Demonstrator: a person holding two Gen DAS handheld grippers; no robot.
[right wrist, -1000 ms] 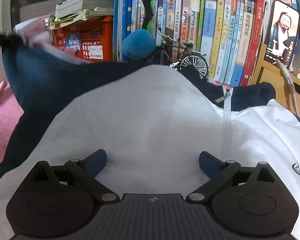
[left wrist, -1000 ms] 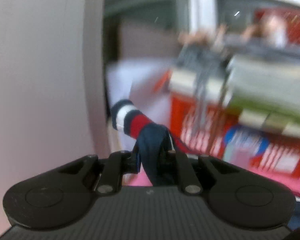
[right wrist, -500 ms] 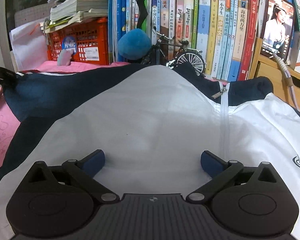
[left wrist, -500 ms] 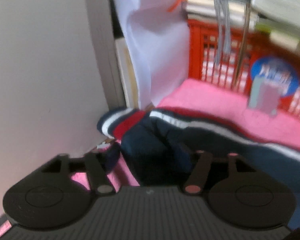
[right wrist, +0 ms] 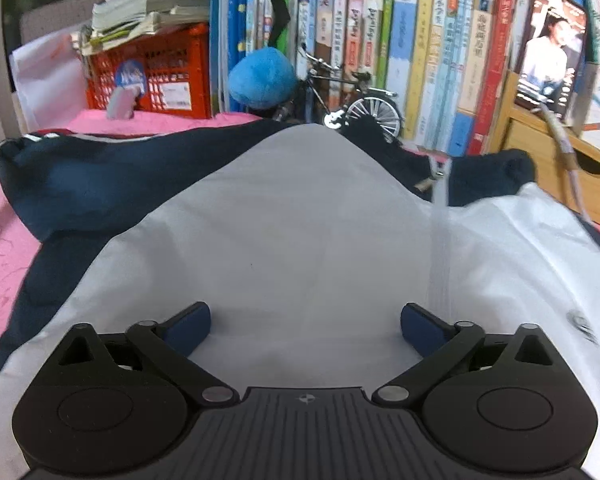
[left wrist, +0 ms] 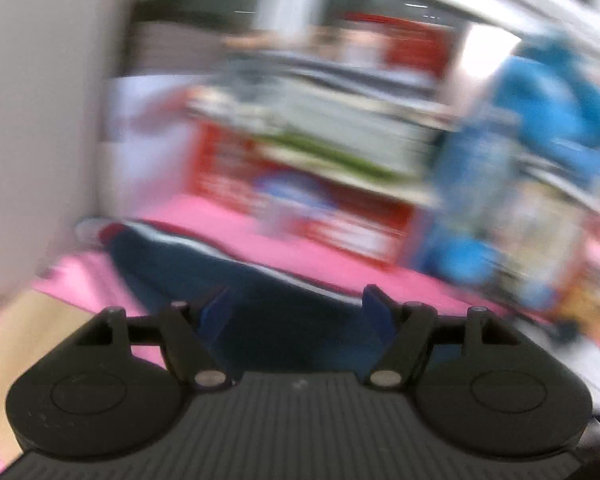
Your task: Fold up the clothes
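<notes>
The jacket (right wrist: 300,220), white at the front with navy sleeves and collar, lies spread on a pink cloth (right wrist: 4,256) before a row of books (right wrist: 420,60).

Right gripper (right wrist: 305,326): jaws stand wide apart, nothing grasped. Its 2 blue pads (right wrist: 188,326) hang over the white front panel; whether they touch the fabric cannot be told. The white zip line runs just beside the right-hand pad.

Left gripper (left wrist: 295,314): the view is heavily blurred. Jaws are released, having just been opening. The navy sleeve (left wrist: 204,264) lies beyond and below the fingertips, not pinched between them. Its striped cuff (left wrist: 100,230) lies on the pink cloth near a pale wall.

In the right wrist view the same sleeve stretches flat to the left, its cuff at the far end.

Surroundings: a red crate (right wrist: 156,76) carrying stacked papers, a blue plush ball (right wrist: 260,78) and a model bicycle (right wrist: 352,108) stand behind the jacket.
</notes>
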